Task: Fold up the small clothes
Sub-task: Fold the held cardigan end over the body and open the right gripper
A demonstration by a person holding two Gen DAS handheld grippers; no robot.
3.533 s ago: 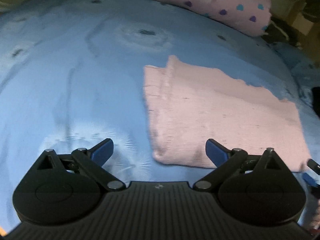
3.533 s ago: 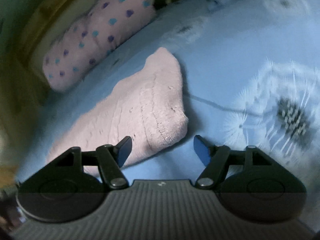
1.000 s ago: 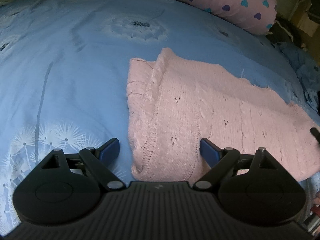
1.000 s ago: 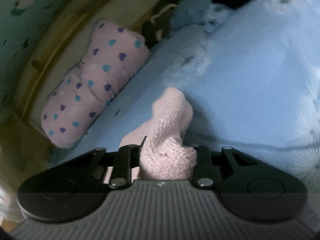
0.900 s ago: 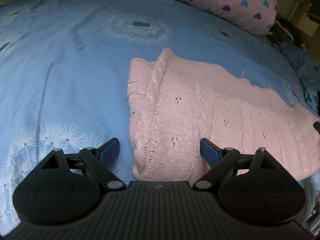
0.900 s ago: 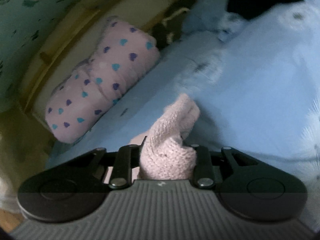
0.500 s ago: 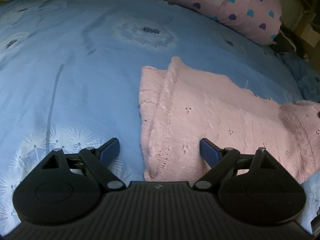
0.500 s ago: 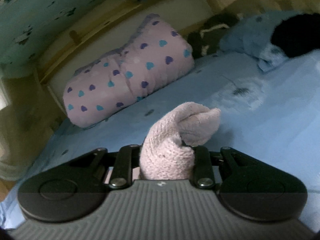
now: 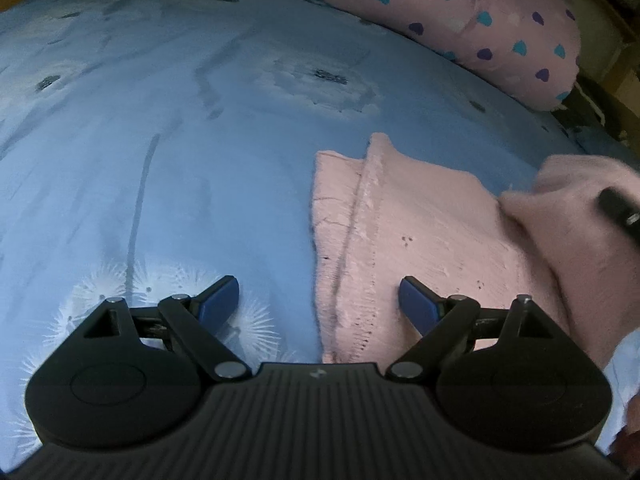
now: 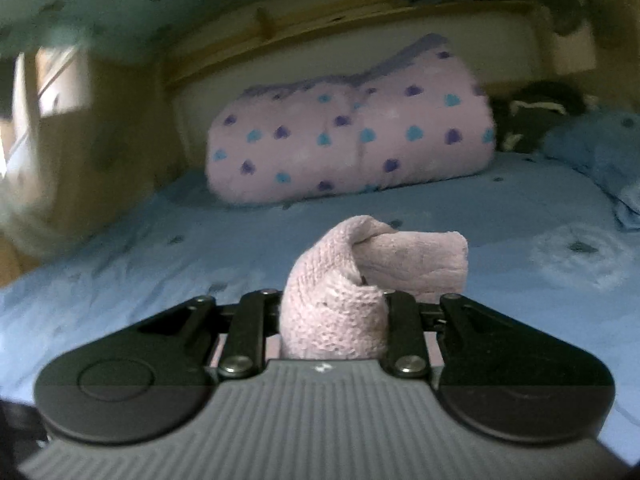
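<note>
A pink knit garment point(image 9: 420, 240) lies on a blue bed sheet point(image 9: 160, 160), its left end flat and its right end lifted off the bed and carried over the flat part. The right tongs point(image 10: 334, 312) are clamped on that raised end, a bunched fold of knit point(image 10: 360, 272) standing up between their closed fingers. The left tongs point(image 9: 318, 300) hover low over the near left corner of the garment with their blue pads point(image 9: 220, 296) wide apart, gripping nothing. Judged from this, the fold is under way but unfinished: the lifted end has yet to be laid down and squared on the flat half, and any second fold remains. A pink pillow with heart print point(image 10: 352, 136) rests at the head of the bed, well apart from the work.
</note>
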